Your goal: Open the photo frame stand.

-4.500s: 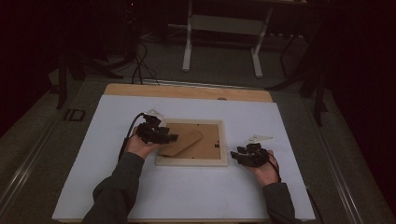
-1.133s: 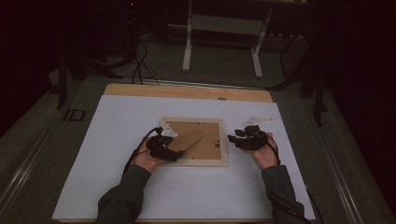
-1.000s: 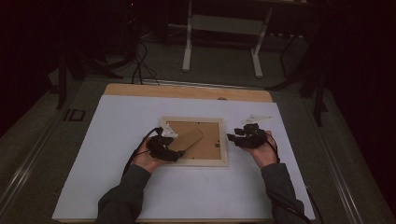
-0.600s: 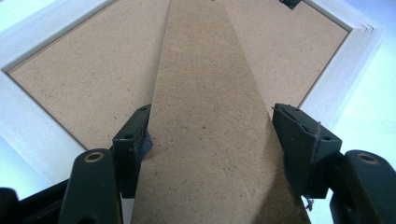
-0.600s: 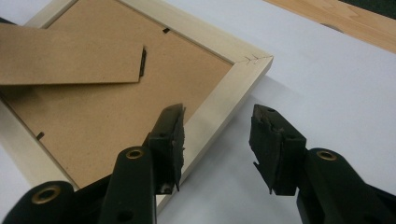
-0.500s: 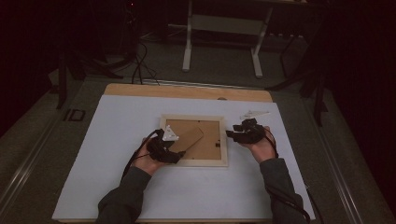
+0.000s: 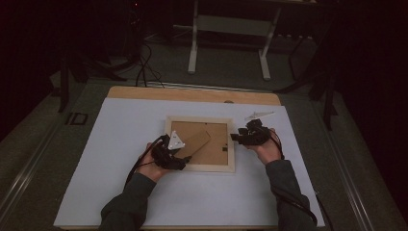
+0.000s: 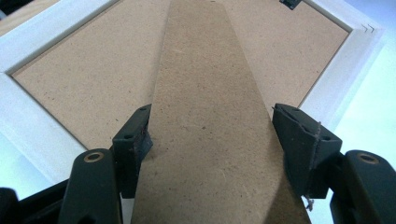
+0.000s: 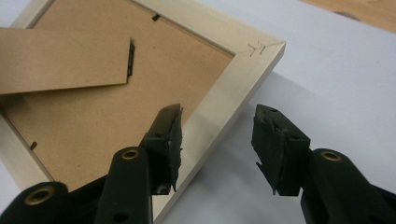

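Left gripper view: left tongs [image 8: 212, 135] straddle the brown easel stand [image 8: 210, 121] of a picture frame [image 8: 28, 126]. One pad touches the stand's left edge; the other sits close at the right edge, contact there not clear. Whether the tongs press or merely bracket the stand, cannot tell. Stand runs away from the camera over the fibreboard backing [image 8: 88, 79]. A staple mark shows at the frame's far corner.

Right gripper view: right tongs [image 9: 217, 140] stand wide apart, and the jaws have just been opening. The frame's pale side rail [image 9: 219, 102] passes between them. The left pad lies over the rail's inner edge by the backing; the right pad hangs clear over the white sheet [image 9: 327, 70]. No squeeze on the rail. This view also shows the stand's hinged end and small metal tabs at the backing's edge.

High view: frame [image 7: 200, 166] lies face down near the middle of the white-covered desk [image 7: 120, 125], stand lying diagonally across its back. Left tongs [image 7: 179, 161] at the frame's near left corner, grey three-cornered plate on top; right tongs [image 7: 235, 137] at its right side. A small pale object [image 7: 259, 115] lies on the sheet behind the right hand [image 7: 264, 149]; too small to identify. Wooden desk edge shows beyond the sheet.
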The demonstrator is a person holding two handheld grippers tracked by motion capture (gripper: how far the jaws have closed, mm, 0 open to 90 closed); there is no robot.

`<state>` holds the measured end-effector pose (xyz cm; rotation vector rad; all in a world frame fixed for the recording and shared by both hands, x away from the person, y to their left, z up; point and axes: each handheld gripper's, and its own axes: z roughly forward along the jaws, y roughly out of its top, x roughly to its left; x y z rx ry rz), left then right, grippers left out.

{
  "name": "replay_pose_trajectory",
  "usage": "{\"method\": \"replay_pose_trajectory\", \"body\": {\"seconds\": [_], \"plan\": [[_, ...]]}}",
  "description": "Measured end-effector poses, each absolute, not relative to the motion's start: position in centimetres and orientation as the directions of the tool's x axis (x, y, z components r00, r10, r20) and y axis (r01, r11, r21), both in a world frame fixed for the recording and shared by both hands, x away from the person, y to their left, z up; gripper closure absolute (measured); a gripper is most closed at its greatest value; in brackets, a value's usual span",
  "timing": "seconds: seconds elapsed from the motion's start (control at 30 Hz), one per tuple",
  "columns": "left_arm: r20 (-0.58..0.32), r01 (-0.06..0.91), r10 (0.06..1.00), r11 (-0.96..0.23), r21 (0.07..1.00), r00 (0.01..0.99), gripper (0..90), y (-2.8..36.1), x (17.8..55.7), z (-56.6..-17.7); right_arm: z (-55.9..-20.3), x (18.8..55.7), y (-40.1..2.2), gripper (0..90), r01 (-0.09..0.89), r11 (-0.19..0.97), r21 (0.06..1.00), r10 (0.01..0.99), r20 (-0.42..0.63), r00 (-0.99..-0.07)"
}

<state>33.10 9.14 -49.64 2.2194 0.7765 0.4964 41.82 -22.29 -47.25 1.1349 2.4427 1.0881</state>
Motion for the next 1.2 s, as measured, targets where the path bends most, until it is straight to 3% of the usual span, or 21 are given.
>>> {"method": "replay_pose_trajectory", "body": {"seconds": [0.57, 1.03, 1.2], "plan": [[0.197, 0.308, 0.644, -0.584, 0.751, 0.740, 35.4, 8.8, 32.3, -49.5, -48.1, 43.9, -22.5, 46.9, 0.661, 0.363, 0.657, 0.707, 0.268, -0.655], [0.267, 0.230, 0.619, -0.603, 0.764, 0.739, 35.3, 8.6, 31.6, -49.3, -48.3, 44.9, -22.6, 44.7, 0.671, 0.378, 0.638, 0.663, 0.319, -0.677], [0.287, 0.205, 0.611, -0.608, 0.767, 0.738, 35.2, 8.7, 31.5, -49.3, -48.5, 45.1, -23.0, 48.5, 0.702, 0.345, 0.623, 0.640, 0.391, -0.661]]}}
